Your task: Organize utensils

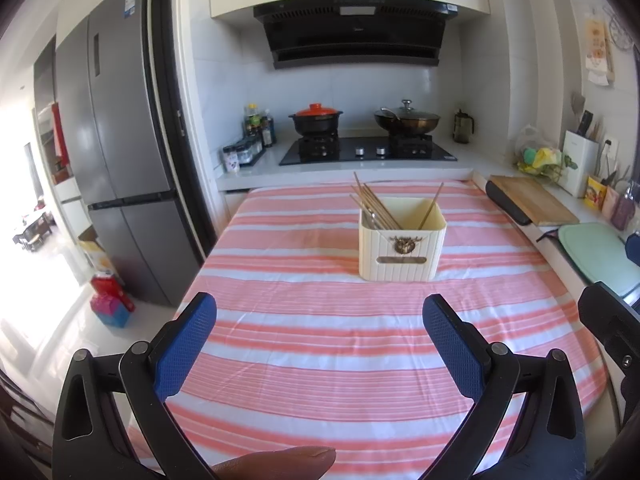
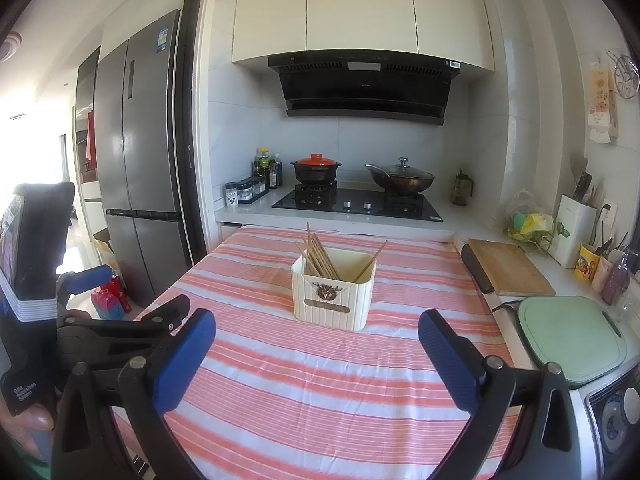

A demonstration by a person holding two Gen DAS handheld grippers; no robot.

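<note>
Both grippers, left gripper [image 1: 319,316] and right gripper [image 2: 317,332], jaws apart, empty over striped bench [image 1: 320,360]; chopsticks [image 1: 374,208] in cream holder [image 1: 401,252] look light, stiff, slippery, best pinched mid-shaft

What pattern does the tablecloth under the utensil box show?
Pink and white stripes on the tablecloth, clearest in the left wrist view.
</note>
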